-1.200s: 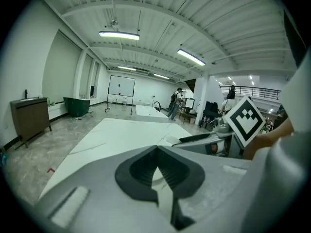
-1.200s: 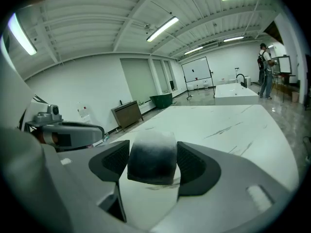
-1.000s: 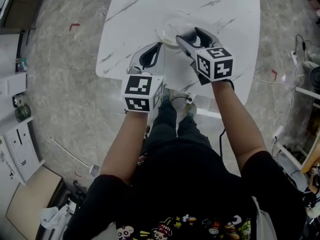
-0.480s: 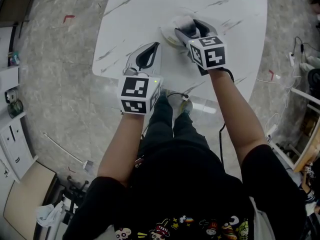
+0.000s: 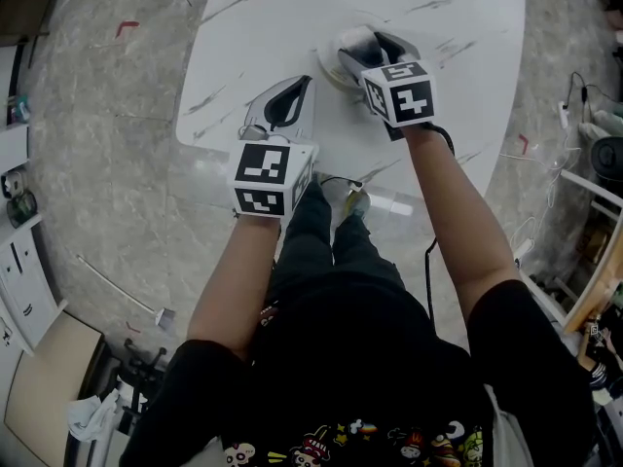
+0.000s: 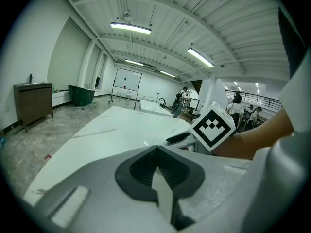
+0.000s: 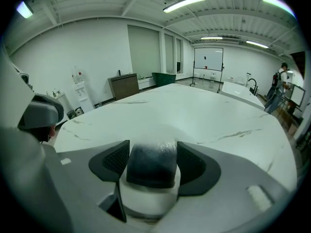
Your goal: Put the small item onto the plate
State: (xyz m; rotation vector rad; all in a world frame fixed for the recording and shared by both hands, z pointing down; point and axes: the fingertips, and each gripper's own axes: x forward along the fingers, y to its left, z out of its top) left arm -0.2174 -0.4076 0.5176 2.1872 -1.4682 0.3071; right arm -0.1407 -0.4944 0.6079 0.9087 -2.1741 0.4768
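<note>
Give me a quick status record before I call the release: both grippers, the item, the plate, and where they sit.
right gripper: shut on the small item, held over the plate
small item: dark on top, clamped between both pads
plate: white, on the table, mostly hidden under the right gripper
item-to-plate contact: cannot tell from these views
left gripper: jaws together, nothing between them, near the table's front edge, left of the plate
table: white marble top
</note>
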